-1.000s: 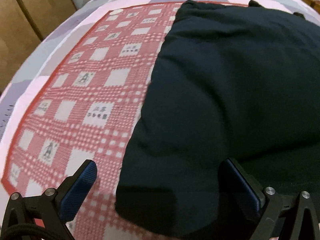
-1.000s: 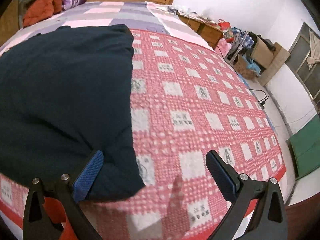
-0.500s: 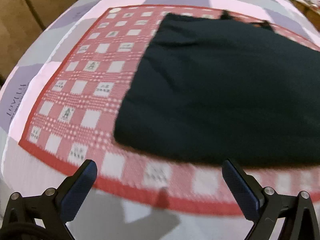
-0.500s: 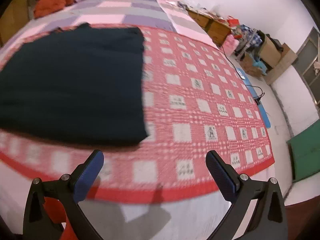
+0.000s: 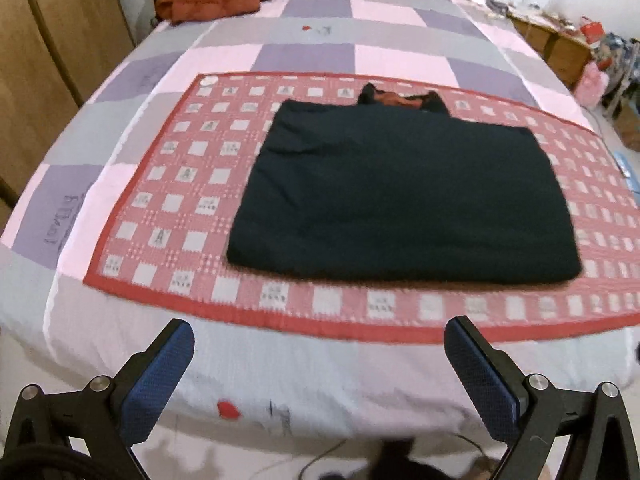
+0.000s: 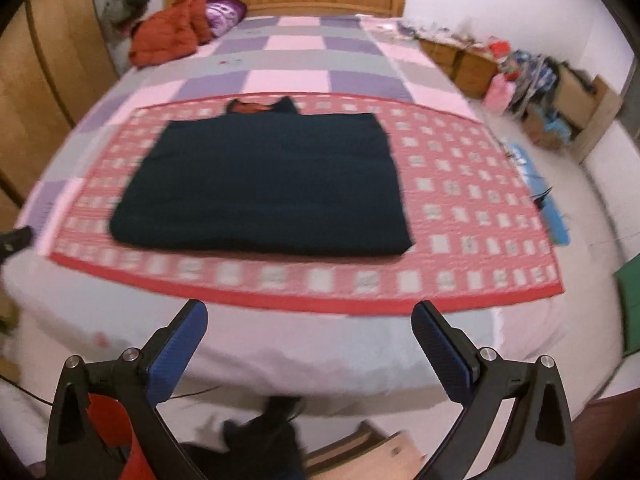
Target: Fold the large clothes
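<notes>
Fingers of the left gripper point(image 5: 318, 364) and right gripper point(image 6: 310, 344) are spread wide, holding nothing. Ahead of both, well apart from the fingertips, the dark garment point(image 5: 404, 196) lies folded into a rectangle, its collar point(image 5: 400, 100) at the far edge. It rests on a red checked mat point(image 5: 160, 184); a mat border and a bare strip of bedsheet point(image 5: 320, 380) separate the near garment edge from the fingers. An orange jacket point(image 6: 168, 36) lies far beyond.
</notes>
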